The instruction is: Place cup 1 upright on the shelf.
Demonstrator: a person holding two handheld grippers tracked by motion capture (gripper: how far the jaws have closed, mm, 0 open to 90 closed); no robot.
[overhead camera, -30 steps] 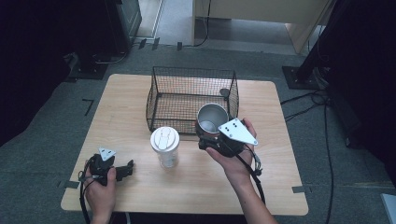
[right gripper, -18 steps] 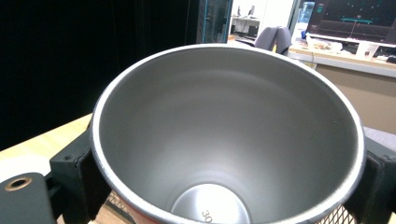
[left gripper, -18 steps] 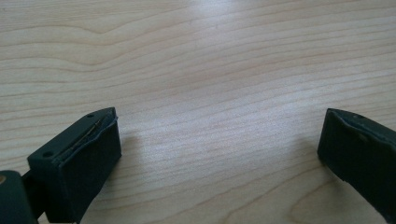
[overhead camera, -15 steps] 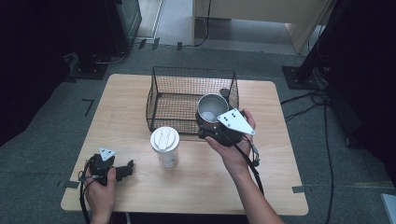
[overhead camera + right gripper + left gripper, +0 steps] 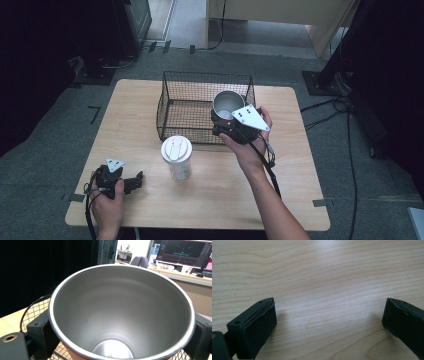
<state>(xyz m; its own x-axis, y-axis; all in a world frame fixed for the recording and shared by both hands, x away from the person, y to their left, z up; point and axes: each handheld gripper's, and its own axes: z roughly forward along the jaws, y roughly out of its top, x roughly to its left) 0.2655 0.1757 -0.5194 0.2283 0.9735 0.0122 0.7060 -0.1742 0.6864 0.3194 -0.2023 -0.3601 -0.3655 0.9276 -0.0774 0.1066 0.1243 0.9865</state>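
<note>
A steel cup (image 5: 228, 102) with a bare, empty inside (image 5: 120, 302) hangs tilted over the front right corner of a black wire basket (image 5: 170, 107). My right gripper (image 5: 225, 119) is shut on it, one black jaw on each side of its wall (image 5: 120, 335). A white lidded cup (image 5: 176, 150) stands upright on the wooden table (image 5: 300, 200), just in front of the basket. At the front left my left gripper (image 5: 135, 181) rests low on the table, open, with only bare wood between its jaws (image 5: 329, 322).
The basket's mesh (image 5: 35, 310) shows below the steel cup. Dark equipment and cables stand on the grey floor (image 5: 350, 125) around the table. Beyond the far edge there are a desk and monitors (image 5: 185, 252).
My right gripper has carried the steel cup away from the person, from in front of the basket to over its front right corner. The left gripper and the white cup have stayed put.
</note>
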